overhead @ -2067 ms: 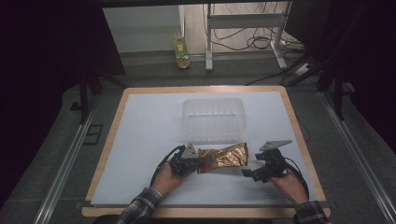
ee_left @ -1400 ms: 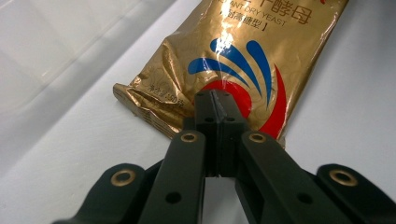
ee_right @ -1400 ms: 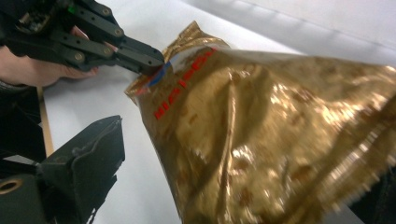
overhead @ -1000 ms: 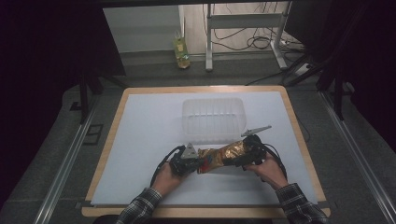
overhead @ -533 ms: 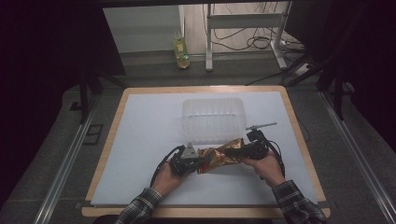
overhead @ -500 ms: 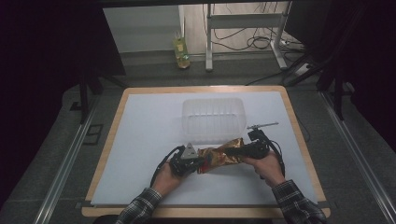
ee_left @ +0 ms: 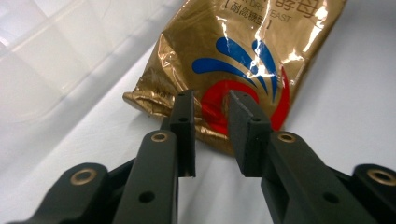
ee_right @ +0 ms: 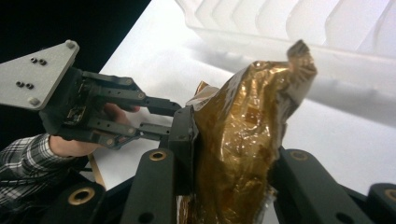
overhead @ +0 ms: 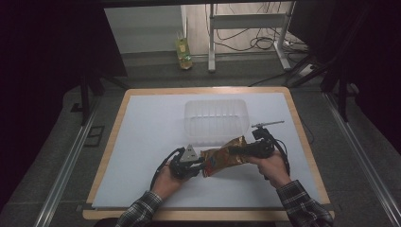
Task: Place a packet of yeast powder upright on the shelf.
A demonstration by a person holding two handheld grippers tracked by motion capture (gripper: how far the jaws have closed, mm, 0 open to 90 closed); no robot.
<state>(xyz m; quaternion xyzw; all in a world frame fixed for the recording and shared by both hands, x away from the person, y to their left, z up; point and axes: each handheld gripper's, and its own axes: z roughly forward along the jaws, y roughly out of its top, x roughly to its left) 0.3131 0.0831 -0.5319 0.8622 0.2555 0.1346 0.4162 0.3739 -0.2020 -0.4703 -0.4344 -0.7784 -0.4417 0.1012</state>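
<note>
A crumpled gold foil bag (overhead: 224, 158) with a red and blue logo (ee_left: 243, 51) lies in front of a clear plastic container (overhead: 215, 101). My right gripper (overhead: 248, 150) is shut on the bag's right end (ee_right: 243, 135), which stands a little off the white sheet. My left gripper (overhead: 201, 165) is at the bag's left end. Its jaws (ee_left: 210, 100) have just been opening and now stand apart. The bag's edge sits at their tips, and the pads do not press on it. The right gripper view also shows the left gripper (ee_right: 170, 119) and its grey plate.
The container's ribbed wall (ee_right: 303, 28) stands close behind the bag, and part of it (ee_left: 42, 60) lies left of the left jaws. A white sheet covers the wooden table (overhead: 302, 137). On the floor beyond are a bottle (overhead: 183, 49) and a metal stand with cables.
The right gripper came in from the right, reached the bag's right end and closed on it. That end now sits slightly higher. The left hand stayed in place.
</note>
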